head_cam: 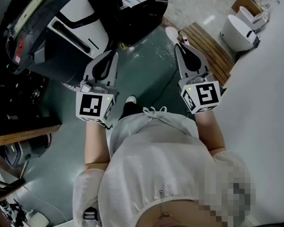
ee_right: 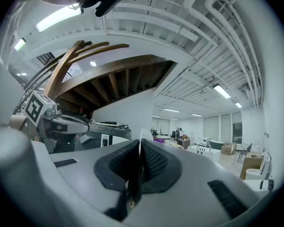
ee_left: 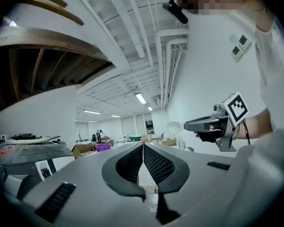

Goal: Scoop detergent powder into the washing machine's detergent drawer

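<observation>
No detergent, scoop or drawer shows in any view. In the head view my left gripper (head_cam: 114,54) and right gripper (head_cam: 178,45) are held side by side at waist height above the green floor, both pointing forward. Each has its jaws pressed together with nothing between them. The left gripper view looks level across a large hall, with the left gripper (ee_left: 143,145) shut and the right gripper (ee_left: 207,124) alongside. The right gripper view shows the right gripper (ee_right: 140,144) shut and the left gripper (ee_right: 61,123) beside it.
A black and white machine (head_cam: 78,14) lies ahead to the left. A slatted wooden platform (head_cam: 209,47) and a white round appliance (head_cam: 237,32) are ahead to the right, beside a white wall (head_cam: 265,103). A cluttered wooden bench (head_cam: 19,135) stands at the left.
</observation>
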Demonstrator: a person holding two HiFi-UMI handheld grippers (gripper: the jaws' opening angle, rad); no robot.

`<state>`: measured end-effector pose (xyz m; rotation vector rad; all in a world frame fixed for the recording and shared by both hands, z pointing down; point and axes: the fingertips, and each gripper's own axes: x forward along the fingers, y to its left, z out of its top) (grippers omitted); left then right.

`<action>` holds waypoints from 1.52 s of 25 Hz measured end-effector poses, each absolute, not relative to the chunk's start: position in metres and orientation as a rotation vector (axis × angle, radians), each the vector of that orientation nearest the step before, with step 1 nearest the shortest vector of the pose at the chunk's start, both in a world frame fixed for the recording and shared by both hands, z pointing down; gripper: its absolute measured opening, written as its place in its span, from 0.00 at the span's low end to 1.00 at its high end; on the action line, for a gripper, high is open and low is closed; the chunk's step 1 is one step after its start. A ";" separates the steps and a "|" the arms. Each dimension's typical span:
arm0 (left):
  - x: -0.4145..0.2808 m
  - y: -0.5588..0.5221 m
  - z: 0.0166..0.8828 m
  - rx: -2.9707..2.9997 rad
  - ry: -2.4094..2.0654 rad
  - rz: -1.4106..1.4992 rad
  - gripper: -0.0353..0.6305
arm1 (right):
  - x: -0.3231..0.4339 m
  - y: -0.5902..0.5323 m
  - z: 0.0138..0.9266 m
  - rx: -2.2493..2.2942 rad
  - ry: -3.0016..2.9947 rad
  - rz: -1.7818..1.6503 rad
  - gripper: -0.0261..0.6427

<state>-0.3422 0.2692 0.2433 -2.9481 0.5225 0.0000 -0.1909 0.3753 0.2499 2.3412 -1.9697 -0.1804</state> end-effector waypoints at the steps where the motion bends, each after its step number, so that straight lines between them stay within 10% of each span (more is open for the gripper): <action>1: -0.340 0.270 0.244 -2.943 0.514 0.004 0.09 | -0.190 0.376 0.250 2.341 -1.968 -0.183 0.05; 20: -0.285 0.263 0.268 -2.975 0.451 -0.060 0.09 | -0.132 0.366 0.275 2.423 -1.937 -0.015 0.06; 38: -0.152 -0.010 0.266 -3.011 0.474 0.003 0.09 | 0.000 0.103 0.269 2.379 -1.897 0.008 0.06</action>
